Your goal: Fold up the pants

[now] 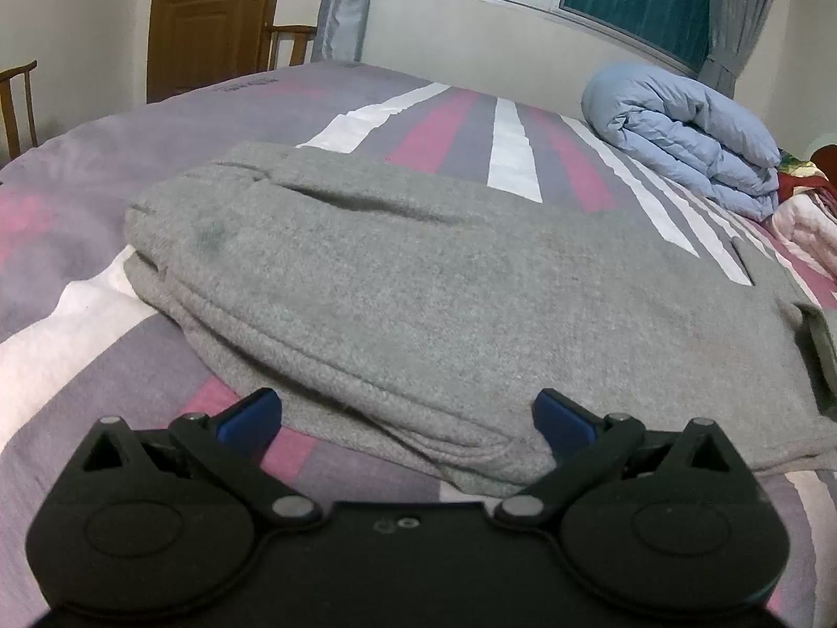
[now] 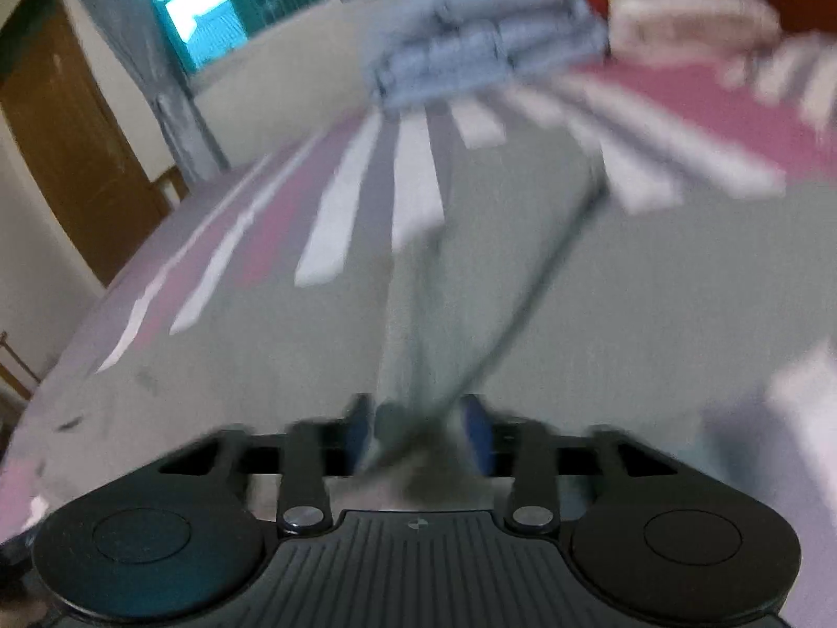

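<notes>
Your left gripper sits at the bottom of its view with its blue fingers spread wide. It holds nothing. The near edge of the gray pants lies right between them, just ahead.

Your right gripper is at the bottom of its blurry view. Its fingers are pulled close together, and a bunch of gray cloth is pinched between them. The picture smears, so you can't see which part of the pants it is.

The pants lie in a thick, folded pile on the striped bed. In the left view the pile runs long from the left side to the right edge of the frame. A folded blue blanket sits far back in the upper right.

Your right gripper already has cloth, so it looks like the one to lead. Your left one faces the long near edge and only needs to close on it.
</notes>
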### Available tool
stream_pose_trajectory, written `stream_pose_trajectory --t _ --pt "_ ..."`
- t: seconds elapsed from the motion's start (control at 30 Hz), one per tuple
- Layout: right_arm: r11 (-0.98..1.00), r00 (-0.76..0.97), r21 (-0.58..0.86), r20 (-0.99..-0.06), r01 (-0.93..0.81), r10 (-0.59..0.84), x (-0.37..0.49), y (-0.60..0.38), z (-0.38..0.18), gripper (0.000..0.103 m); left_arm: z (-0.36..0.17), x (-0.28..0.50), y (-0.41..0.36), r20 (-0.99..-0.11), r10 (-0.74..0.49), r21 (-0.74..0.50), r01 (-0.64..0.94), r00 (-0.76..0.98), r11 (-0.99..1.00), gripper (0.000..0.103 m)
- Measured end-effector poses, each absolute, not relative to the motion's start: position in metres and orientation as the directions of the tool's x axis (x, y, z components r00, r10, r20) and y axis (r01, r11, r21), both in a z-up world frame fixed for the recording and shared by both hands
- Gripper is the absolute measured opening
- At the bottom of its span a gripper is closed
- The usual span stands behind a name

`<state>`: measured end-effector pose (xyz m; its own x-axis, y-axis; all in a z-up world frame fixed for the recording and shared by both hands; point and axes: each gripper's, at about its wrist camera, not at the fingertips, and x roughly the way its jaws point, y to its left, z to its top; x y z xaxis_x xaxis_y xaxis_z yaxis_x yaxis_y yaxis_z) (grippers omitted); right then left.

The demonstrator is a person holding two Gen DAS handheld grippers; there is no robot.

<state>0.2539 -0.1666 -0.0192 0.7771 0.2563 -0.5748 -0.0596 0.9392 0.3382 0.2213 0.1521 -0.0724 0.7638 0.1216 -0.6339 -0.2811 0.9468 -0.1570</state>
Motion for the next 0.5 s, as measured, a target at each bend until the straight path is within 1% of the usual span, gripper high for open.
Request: stream_pose_trajectory --t 0.07,0.13,0.3,0.33,0.37,0.4,0.43,0.5 --pt "0.953 0.776 0.288 -0.577 -0.098 0.254 0.277 -0.157 -0.011 0.06 -0.072 0.221 0.152 -0.634 0.12 -0.159 -0.28 0.764 0.947 0.097" --pt "0.971 0.769 0.207 -0.599 -0.118 0.222 0.3 -0.145 -0.01 0.06 -0.072 0.222 0.153 -0.635 0.117 -0.16 -0.278 0.764 0.947 0.097" --pt "0.987 0.757 -0.047 -0.648 -0.151 0.084 0.346 -0.123 -0.029 0.06 -0.071 0.224 0.156 -0.637 0.109 -0.165 -0.272 0.763 0.948 0.097" --pt "0.985 0.757 -0.081 -0.65 -0.153 0.064 0.35 -0.128 -0.034 0.057 -0.071 0.224 0.156 -0.637 0.108 -0.166 -0.273 0.763 0.947 0.097" --pt "0.983 0.755 -0.095 -0.653 -0.157 0.058 0.352 -0.136 -0.04 0.047 -0.071 0.223 0.155 -0.637 0.108 -0.167 -0.274 0.763 0.947 0.097" --pt "0.987 0.746 -0.079 -0.664 -0.14 0.053 0.352 -0.147 -0.042 0.001 -0.071 0.224 0.156 -0.637 0.109 -0.167 -0.274 0.764 0.947 0.097" --pt "0.993 0.752 -0.038 -0.657 -0.109 0.057 0.352 -0.162 -0.044 0.003 -0.071 0.224 0.156 -0.636 0.108 -0.167 -0.273 0.764 0.947 0.097" --pt "0.995 0.763 0.093 -0.639 -0.044 0.094 0.334 -0.196 -0.041 0.003 -0.071 0.223 0.156 -0.634 0.105 -0.17 -0.271 0.766 0.948 0.097"
